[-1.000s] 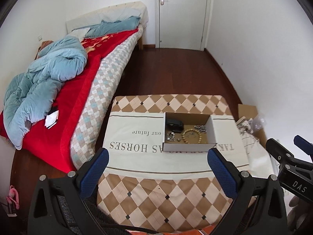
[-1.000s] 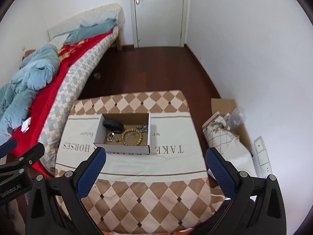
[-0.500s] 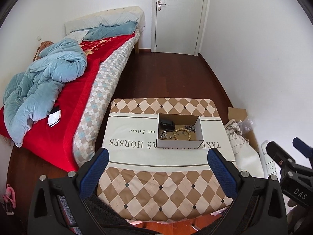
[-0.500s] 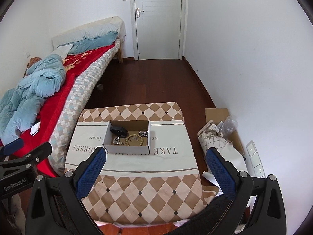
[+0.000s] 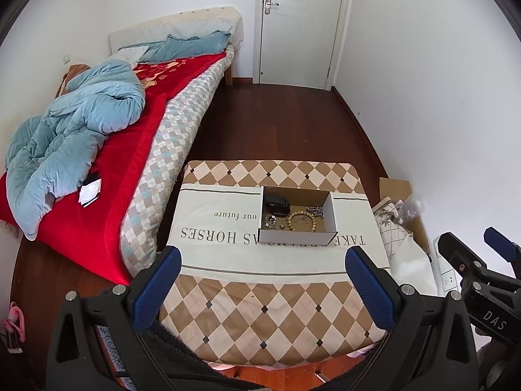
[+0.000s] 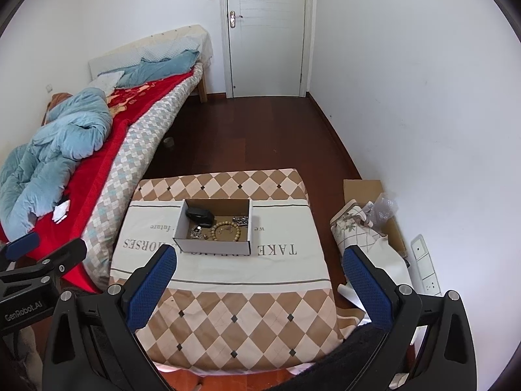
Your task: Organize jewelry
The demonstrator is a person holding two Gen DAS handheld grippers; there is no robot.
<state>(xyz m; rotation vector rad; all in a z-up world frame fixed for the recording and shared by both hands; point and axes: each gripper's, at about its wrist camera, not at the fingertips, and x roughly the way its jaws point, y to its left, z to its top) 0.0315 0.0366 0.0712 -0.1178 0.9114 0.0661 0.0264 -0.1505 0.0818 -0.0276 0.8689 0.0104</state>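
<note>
Both grippers held high, well back from the table [image 5: 270, 309]; probably bc the person stands off to take in the whole layout. Left gripper [image 5: 262, 282] wide, nothing betw. the blue pads. Right gripper [image 6: 259, 282] likewise wide & empty. The jewelry sits in an open cardboard box [image 5: 298, 236] mid-table on the checked cloth: wooden bead bracelet [image 5: 299, 221] centre, dark case [image 5: 276, 203] in far-left corner, small metal pieces [image 5: 270, 221] w/ chain bits [image 5: 315, 211] around it. All loose in one compartment, so sorting looks not yet begun.
</note>
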